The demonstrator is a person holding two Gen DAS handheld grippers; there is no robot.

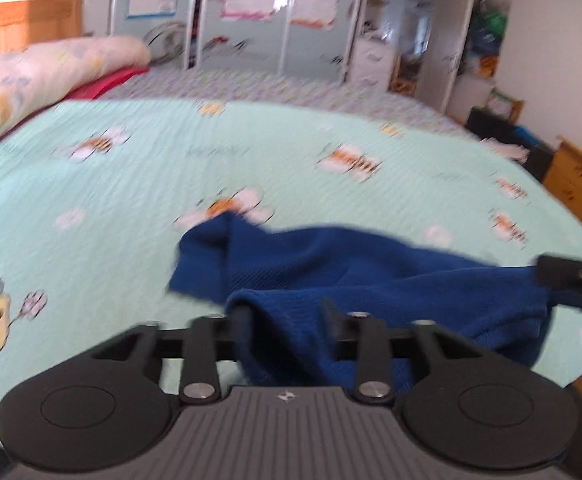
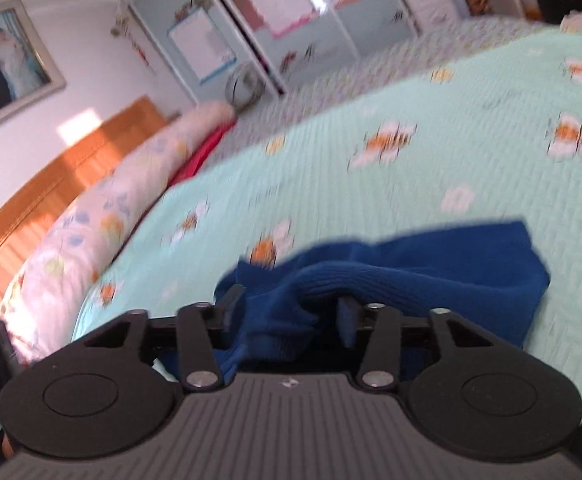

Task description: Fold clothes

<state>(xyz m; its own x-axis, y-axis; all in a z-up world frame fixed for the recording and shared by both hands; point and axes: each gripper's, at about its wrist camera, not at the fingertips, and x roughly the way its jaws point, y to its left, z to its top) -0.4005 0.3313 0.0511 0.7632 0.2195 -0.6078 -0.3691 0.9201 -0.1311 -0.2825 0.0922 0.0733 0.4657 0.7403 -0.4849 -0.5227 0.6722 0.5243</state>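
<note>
Right gripper (image 2: 289, 306) over a mint bee-print bedspread (image 2: 471, 136), fingers (image 2: 233, 298) parted with bunched blue knit garment (image 2: 411, 276) between them; wooden headboard (image 2: 71, 168) at left.

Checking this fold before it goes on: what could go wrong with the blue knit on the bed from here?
1. Both the left gripper and the right gripper stand open with blue knit garment between the fingers; cloth may snag as they withdraw.
2. The garment lies bunched on the mint quilt, so the fold may sit uneven.
</note>
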